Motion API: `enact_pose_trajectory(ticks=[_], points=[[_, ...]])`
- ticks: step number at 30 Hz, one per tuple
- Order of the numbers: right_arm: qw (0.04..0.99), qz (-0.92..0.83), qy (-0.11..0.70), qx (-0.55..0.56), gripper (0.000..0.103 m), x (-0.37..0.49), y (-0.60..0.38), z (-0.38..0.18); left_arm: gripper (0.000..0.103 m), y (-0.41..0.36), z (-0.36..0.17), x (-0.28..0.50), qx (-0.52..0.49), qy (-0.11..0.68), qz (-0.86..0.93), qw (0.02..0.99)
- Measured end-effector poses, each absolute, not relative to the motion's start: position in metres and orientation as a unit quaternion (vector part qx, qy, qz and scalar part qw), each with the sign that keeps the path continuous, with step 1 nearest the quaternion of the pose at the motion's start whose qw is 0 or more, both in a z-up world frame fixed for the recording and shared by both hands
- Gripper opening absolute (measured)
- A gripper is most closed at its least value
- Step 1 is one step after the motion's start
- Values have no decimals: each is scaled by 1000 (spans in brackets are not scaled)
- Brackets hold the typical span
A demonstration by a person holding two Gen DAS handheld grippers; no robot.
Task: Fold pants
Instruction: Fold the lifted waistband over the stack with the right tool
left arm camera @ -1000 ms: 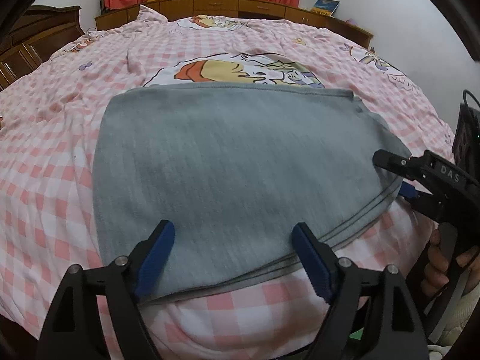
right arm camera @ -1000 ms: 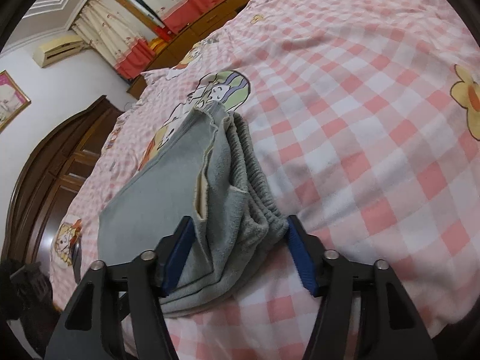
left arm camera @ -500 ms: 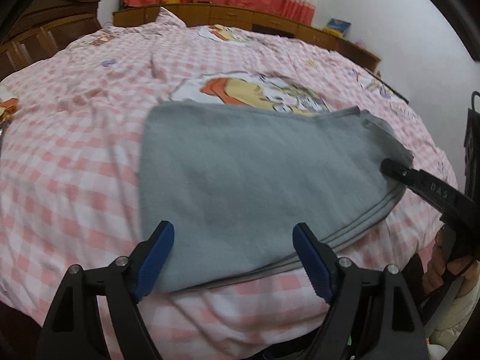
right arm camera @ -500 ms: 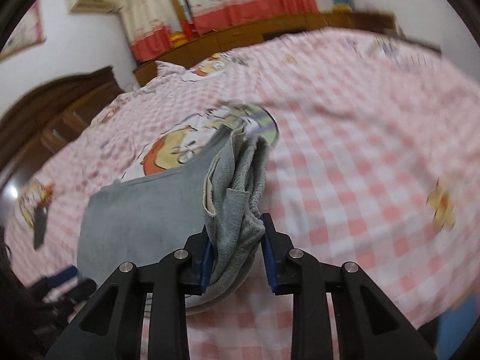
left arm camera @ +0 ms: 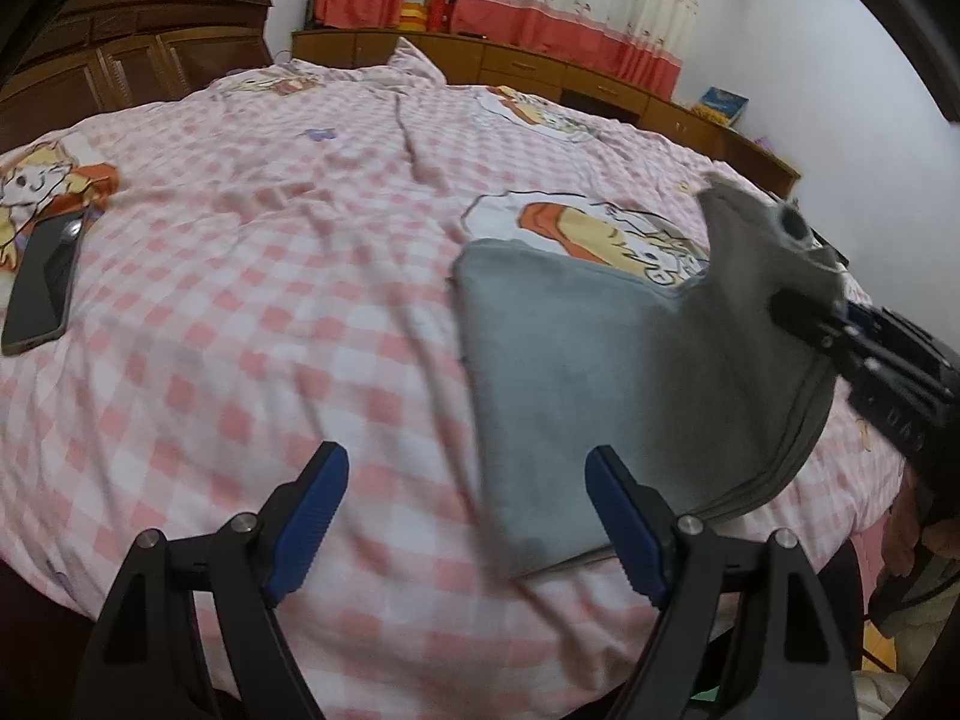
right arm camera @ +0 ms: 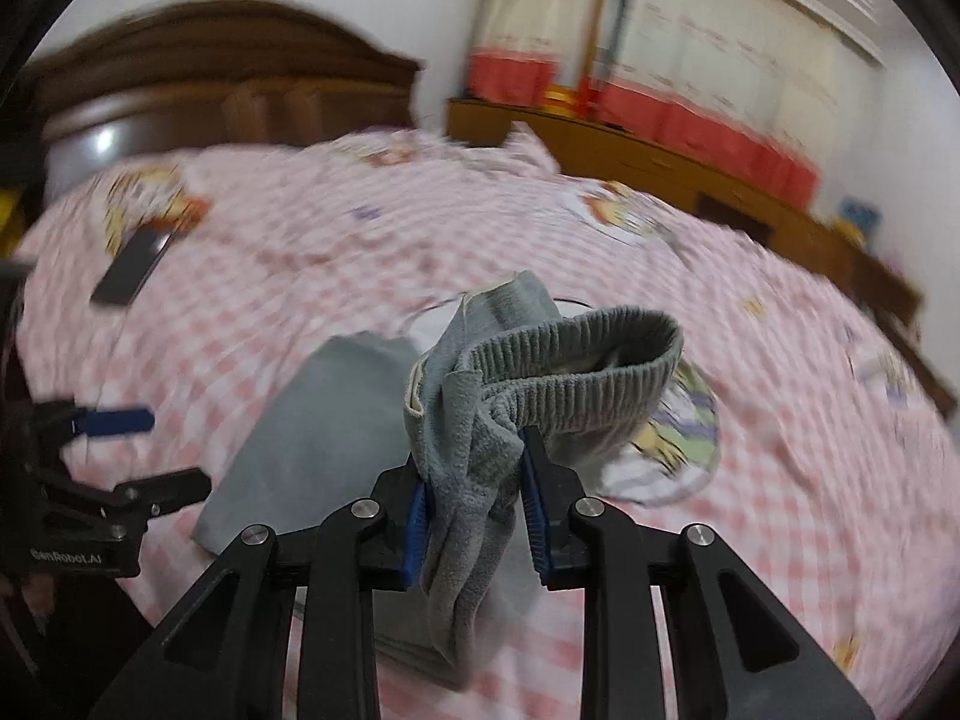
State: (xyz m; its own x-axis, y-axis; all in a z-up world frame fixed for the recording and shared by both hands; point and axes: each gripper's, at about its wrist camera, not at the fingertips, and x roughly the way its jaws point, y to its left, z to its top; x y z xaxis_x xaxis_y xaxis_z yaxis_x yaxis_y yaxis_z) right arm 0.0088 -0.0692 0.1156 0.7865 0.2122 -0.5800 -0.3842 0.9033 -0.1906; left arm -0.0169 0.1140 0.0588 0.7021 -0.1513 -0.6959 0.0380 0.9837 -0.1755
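Note:
Grey pants (left arm camera: 606,372) lie folded on the pink checked bed cover, their right end lifted off it. My right gripper (right arm camera: 474,498) is shut on that bunched end, and the ribbed waistband (right arm camera: 576,372) curls above its blue pads. In the left wrist view the right gripper (left arm camera: 840,324) comes in from the right with the cloth raised. My left gripper (left arm camera: 462,516) stands open over the bed, left of the pants' near corner, with nothing between its fingers. Its fingers (right arm camera: 114,423) show at the left edge of the right wrist view.
A dark phone (left arm camera: 42,288) lies on the bed cover at the far left. A wooden headboard (left arm camera: 132,60) and low wooden cabinets (left arm camera: 540,69) under red-trimmed curtains line the far side. A hand (left arm camera: 918,540) holds the right gripper's handle at the lower right.
The right gripper closed on the pants' waistband end, rolled and lifted it up off the bed. The left gripper slid left off the pants, staying open.

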Motion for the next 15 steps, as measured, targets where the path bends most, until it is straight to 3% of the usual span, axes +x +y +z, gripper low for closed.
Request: enact_pose_trajectory(ticks=[6, 15], points=[[900, 220, 305, -220, 27, 9, -16, 89, 85, 145, 46, -23, -112, 388, -34, 914], [888, 231, 329, -225, 27, 16, -5, 73, 84, 167, 30, -23, -156, 400, -22, 903]])
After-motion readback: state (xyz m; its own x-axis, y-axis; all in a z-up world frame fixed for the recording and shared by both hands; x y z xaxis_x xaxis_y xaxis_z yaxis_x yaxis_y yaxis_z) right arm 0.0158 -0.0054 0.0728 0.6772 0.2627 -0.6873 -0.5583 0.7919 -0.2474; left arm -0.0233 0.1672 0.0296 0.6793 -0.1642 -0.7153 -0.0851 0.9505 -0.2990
